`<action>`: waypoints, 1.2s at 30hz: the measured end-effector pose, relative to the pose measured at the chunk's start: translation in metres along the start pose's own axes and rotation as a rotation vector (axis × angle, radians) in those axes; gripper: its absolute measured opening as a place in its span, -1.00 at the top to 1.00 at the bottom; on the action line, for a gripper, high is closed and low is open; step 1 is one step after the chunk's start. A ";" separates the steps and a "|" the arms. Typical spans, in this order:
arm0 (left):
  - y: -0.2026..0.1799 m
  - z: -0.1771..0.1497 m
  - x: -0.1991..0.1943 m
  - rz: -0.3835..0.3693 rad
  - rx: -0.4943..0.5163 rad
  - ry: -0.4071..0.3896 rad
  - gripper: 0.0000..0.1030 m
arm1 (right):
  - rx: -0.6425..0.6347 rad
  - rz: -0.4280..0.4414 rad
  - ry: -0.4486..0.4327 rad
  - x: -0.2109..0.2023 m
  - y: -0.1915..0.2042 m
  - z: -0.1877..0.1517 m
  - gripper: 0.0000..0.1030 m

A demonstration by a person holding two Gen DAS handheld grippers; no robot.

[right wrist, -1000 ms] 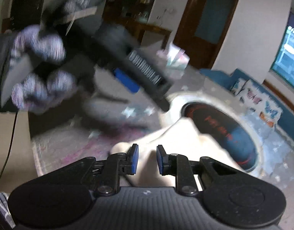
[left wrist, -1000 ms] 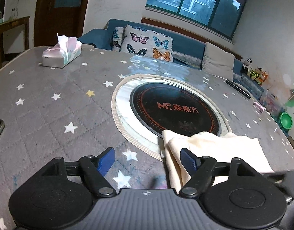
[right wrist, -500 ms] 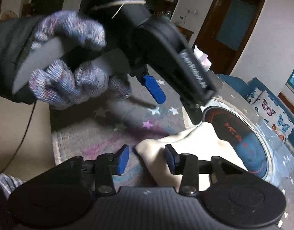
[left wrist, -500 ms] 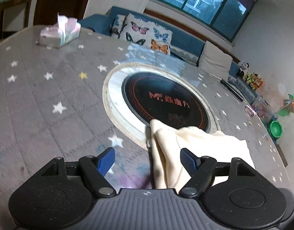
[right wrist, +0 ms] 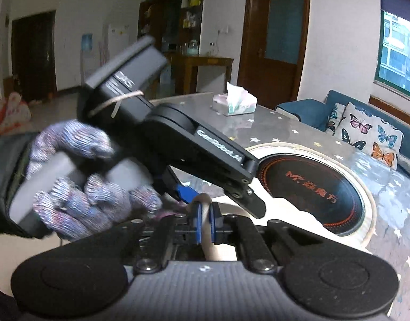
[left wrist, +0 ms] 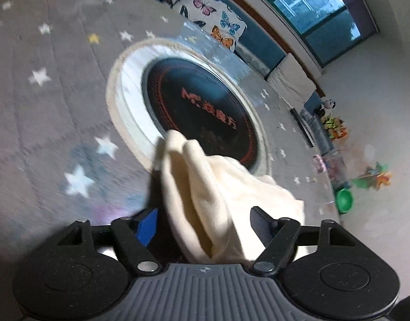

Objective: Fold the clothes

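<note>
Right gripper jaws pinching cream garment edge above bench, left gripper jaws spread around bunched folds, likely readying a second hold.

We see the left gripper, a black body with white lettering, silver screws, a tan tie round its grey block and blue fingers; the hand wears a speckled blue-white knit glove and a dark sleeve.

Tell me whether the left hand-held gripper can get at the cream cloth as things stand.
Probably yes: the left hand-held gripper is open, and the cream cloth already bunches up between its fingers with nothing in the way.
</note>
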State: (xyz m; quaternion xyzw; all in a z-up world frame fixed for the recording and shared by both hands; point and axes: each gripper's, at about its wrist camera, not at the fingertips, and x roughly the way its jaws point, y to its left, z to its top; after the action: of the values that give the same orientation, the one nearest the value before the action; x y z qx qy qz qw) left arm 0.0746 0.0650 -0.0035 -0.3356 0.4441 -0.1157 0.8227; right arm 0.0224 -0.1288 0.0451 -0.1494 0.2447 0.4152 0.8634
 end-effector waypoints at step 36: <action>-0.018 -0.006 0.015 0.110 0.070 0.006 0.63 | 0.694 -0.327 0.049 -0.045 -0.203 -0.104 0.69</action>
State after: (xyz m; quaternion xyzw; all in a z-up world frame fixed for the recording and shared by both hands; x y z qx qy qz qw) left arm 0.0803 0.0409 -0.0037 -0.2813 0.4599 -0.0865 0.8378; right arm 0.1272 -0.3296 -0.0058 0.1050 0.3641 0.1608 0.9113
